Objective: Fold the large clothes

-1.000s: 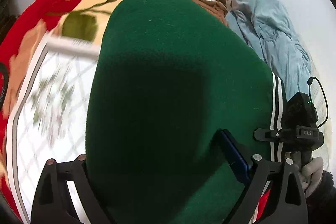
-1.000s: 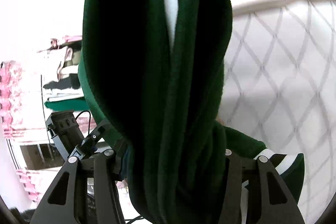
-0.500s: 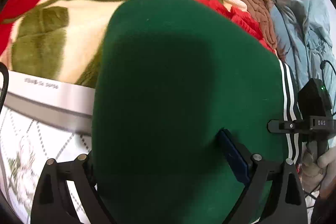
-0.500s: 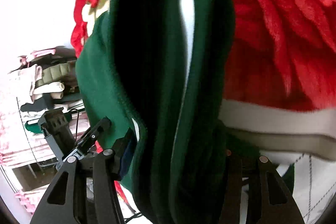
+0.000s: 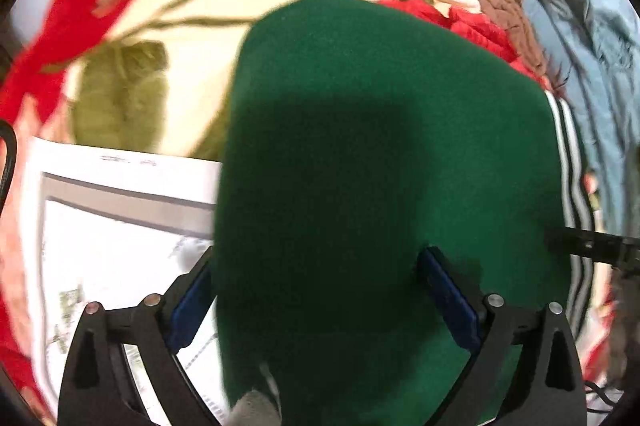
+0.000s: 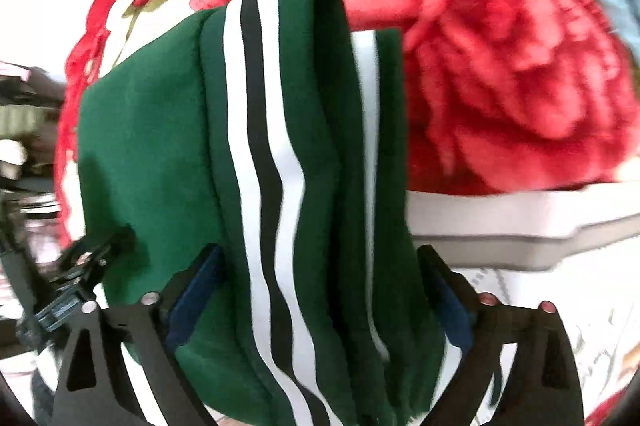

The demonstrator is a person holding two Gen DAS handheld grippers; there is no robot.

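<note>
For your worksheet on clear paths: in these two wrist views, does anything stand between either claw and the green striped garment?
Nothing visible does. The green garment already lies between the fingers of the right claw, whose jaws are opening. In the left wrist view the same cloth fills the gap of the left claw, hiding any pad contact. The floral blanket lies behind it.

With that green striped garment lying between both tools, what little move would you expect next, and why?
Probably lifting the right tool straight up and away. Its jaws are opening, with the folded green garment between them but no longer pinched, and the fold already rests on the red floral blanket. The left tool looks spread around the cloth too, so it would likely follow.
</note>
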